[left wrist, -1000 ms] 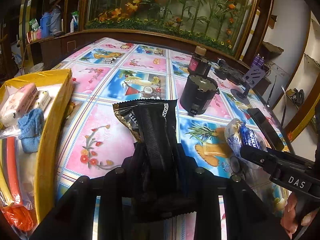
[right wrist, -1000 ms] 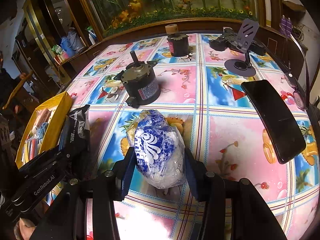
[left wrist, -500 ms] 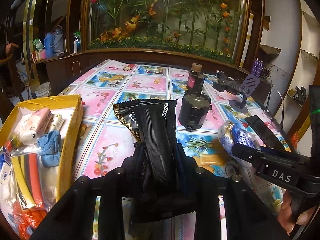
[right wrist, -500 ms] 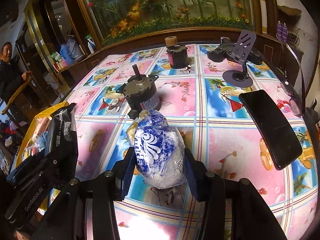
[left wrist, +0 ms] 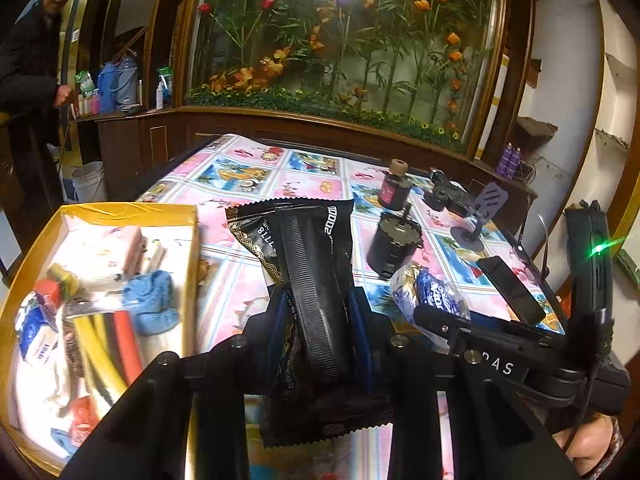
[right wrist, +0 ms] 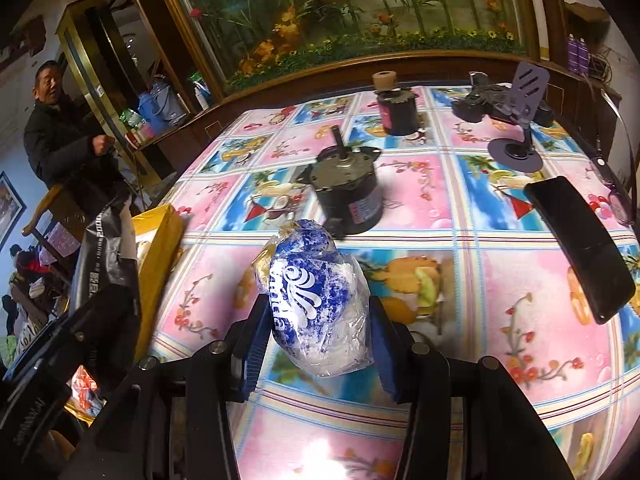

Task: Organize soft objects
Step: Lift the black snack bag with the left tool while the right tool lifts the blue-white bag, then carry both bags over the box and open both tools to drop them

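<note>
We've got the left gripper [left wrist: 320, 316] pinching the black foil packet [left wrist: 308, 280] above the table [right wrist: 440, 208], just beside the yellow box [left wrist: 120, 210]. Our right gripper [right wrist: 316, 332] clamps the blue-and-white plastic bag [right wrist: 316, 300] over the cloth.

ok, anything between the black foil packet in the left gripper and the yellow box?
Nothing visible. The black foil packet is clamped in the left gripper; the open yellow box sits just left of it, with bare tablecloth between.
</note>
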